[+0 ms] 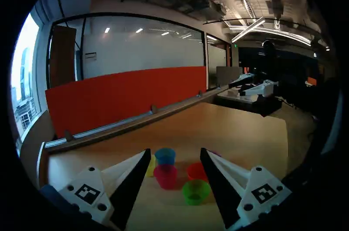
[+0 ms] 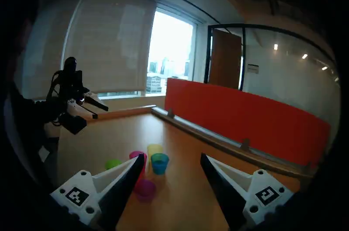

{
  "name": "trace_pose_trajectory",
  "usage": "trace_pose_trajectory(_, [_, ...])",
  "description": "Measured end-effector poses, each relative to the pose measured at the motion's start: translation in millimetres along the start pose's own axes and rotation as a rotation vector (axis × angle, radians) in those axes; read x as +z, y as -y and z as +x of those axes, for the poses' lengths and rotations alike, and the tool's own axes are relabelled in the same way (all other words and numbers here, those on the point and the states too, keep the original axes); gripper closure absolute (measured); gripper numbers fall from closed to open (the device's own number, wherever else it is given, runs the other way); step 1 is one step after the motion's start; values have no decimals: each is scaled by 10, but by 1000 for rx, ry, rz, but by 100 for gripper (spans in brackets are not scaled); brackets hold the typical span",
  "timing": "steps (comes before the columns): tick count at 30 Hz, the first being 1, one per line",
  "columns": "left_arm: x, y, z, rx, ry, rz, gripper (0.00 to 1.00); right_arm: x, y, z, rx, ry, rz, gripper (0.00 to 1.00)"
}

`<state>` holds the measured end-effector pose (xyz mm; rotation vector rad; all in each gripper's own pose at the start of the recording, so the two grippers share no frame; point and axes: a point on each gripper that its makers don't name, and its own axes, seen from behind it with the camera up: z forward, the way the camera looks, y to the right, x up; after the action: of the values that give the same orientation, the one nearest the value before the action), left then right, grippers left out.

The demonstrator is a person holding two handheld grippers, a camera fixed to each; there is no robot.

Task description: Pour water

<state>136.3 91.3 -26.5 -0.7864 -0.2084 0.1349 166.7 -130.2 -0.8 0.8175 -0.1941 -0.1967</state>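
Left gripper (image 1: 175, 149) and right gripper (image 2: 172, 155) hang spread, empty; the near plastic cups (image 1: 165, 177) look light and tippy, best pinched mid-wall.

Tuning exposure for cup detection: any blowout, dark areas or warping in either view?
Left gripper view: window at the left edge is blown out, ceiling strips glare, cups are evenly lit and sharp, desk rail bows. Right gripper view: window is overexposed and backlights the scene, left edge near black, cups dimmer, red panel curves.
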Motion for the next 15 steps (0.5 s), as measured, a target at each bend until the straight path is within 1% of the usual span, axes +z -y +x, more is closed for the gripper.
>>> trace_pose_trajectory(5, [28,-102,-148,17,37,-41,17,30,-8,-36,-1,23,14,0])
trace_pose_trajectory(8, [56,-175,-259,33,70,-64,17,48,6,-66,3,42,24,0])
trace_pose_trajectory(15, [107,-265,-501,76,145,-87,16,102,36,-117,3,70,50,0])
